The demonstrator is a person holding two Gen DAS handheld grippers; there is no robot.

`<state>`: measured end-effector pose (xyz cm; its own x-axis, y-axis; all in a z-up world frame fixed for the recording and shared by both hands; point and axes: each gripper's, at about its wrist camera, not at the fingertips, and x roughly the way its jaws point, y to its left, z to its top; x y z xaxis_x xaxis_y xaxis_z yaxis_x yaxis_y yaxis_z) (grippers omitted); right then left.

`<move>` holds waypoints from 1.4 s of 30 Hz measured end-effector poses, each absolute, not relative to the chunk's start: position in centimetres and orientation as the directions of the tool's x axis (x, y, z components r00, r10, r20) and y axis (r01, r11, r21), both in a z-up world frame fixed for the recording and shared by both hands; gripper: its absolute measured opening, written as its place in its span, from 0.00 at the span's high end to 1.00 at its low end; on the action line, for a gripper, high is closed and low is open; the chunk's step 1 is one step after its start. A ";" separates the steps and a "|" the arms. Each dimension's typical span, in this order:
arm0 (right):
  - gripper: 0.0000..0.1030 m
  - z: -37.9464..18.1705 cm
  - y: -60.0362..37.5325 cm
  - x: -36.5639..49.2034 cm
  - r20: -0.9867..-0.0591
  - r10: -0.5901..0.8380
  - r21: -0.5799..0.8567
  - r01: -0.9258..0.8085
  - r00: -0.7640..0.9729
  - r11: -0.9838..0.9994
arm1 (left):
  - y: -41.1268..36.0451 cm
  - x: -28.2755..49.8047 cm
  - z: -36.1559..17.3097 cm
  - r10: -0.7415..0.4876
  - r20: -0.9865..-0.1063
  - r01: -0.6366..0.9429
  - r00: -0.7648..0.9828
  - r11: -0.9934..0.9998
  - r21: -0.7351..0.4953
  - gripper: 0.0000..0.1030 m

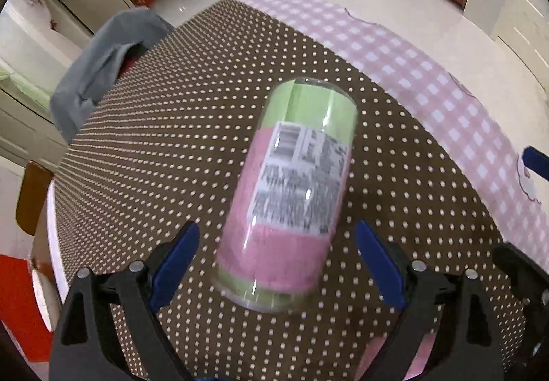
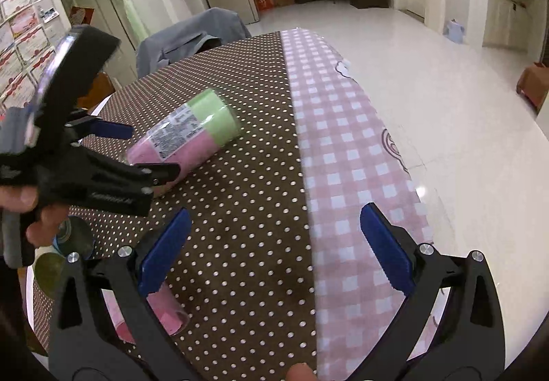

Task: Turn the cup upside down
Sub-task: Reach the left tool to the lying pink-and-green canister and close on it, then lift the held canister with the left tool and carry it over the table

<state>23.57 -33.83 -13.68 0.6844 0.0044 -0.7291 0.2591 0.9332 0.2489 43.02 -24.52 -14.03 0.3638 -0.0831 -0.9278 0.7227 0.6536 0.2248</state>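
The cup (image 1: 288, 192) (clear, with a pink-and-green paper liner and a printed label) lies on its side on the brown dotted cloth (image 1: 154, 141); the left gripper (image 1: 278, 268) straddles its near end, jaws spread wide, blue pads apparently not touching; the right gripper (image 2: 274, 250) hangs wide open, holding nothing, above the seam with the pink checked cloth (image 2: 346, 158).

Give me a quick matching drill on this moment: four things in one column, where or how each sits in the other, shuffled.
Things
1. cup
2. left gripper
3. right gripper
4. grey cloth

States
A. open over bare cloth, brown dots and pink checks
B. draped over a chair at the table's far edge
C. lying on its side on the brown dotted cloth
D. open, fingers on either side of the cup, no contact seen

Pairs: 1-C, 2-D, 3-A, 4-B
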 end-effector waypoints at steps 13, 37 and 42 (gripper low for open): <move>0.06 -13.8 -34.4 23.7 -0.732 -0.007 0.248 0.276 0.681 0.929 | -26.1 45.8 -16.2 -0.105 -0.958 0.737 0.268 0.662 0.134 0.15; 0.06 -8.2 -29.0 16.1 -0.639 -0.017 0.216 0.200 0.769 0.956 | -15.5 33.9 -6.8 -0.312 -0.864 0.678 0.396 0.734 0.046 0.29; 0.06 -7.9 -27.1 12.9 -0.612 0.020 0.224 0.150 0.790 0.963 | -12.7 29.2 -5.8 -0.330 -0.842 0.665 0.427 0.745 0.046 0.29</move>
<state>12.88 -27.09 -7.87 0.7904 0.0199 -0.6122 0.1495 0.9630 0.2244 29.21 -12.68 -5.81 0.4273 -0.3296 -0.8419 0.6652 0.7453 0.0458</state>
